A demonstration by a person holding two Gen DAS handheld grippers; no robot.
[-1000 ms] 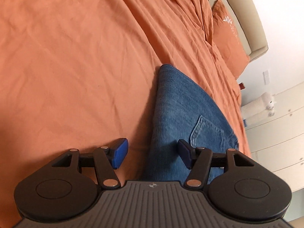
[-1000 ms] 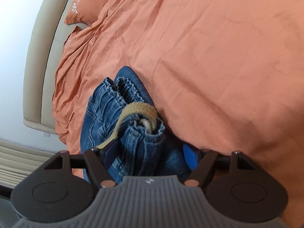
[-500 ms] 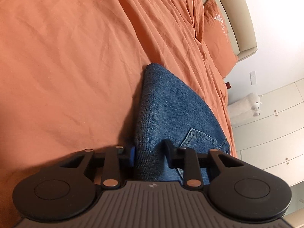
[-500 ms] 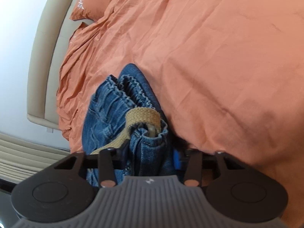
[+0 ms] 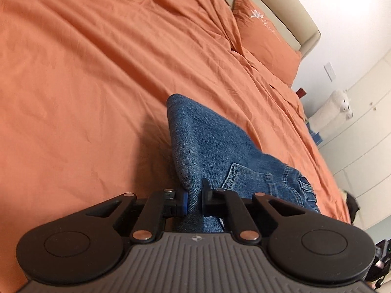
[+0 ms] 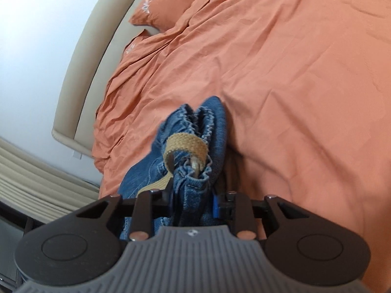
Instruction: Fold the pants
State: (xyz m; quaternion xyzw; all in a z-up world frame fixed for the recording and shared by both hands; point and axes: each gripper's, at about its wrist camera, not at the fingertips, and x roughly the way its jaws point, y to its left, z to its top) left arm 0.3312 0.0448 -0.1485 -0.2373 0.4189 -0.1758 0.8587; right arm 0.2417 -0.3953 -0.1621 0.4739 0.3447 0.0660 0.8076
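Folded blue denim pants lie on an orange bedsheet. My left gripper is shut on the folded edge of the pants near a back pocket and holds it raised. In the right wrist view the pants show their gathered waistband with a tan drawstring. My right gripper is shut on the waistband end and holds it lifted off the sheet.
An orange pillow and a beige headboard stand at the bed's far end. White cabinets and a white plush toy stand beyond the bed's edge. A curtain hangs beside the bed.
Both grippers went from open around the pants to shut on them. Both ends of the pants have risen off the sheet.
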